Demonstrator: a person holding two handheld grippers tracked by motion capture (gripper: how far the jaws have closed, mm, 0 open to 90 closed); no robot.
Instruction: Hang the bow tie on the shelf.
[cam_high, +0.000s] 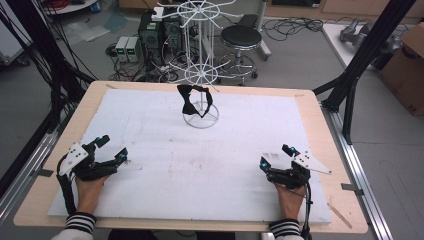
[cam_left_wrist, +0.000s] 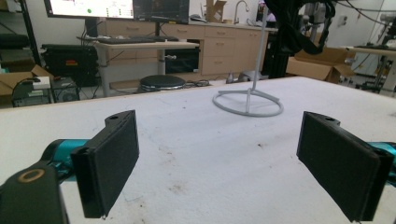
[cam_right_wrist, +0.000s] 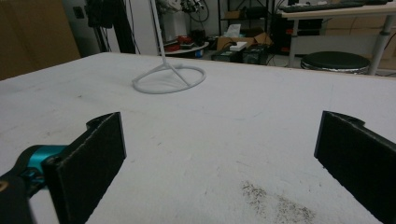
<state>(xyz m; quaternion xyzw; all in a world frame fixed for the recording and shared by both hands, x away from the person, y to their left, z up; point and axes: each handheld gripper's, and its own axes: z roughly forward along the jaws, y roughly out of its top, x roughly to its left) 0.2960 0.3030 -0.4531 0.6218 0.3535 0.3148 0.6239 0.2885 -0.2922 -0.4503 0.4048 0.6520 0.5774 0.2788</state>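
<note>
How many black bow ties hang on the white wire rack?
1. The black bow tie hangs on a low hook of the white wire rack at the far middle of the table. The upper hooks look bare; none seems hidden.

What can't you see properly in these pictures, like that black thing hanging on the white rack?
- Black thing on the white rack: too small in the high view to name; its top is cut off by the upper edge in the left gripper view.
- Rack top: cut off by the upper edge in the right gripper view.
- Right gripper: the right jaw runs off the frame edge.
</note>
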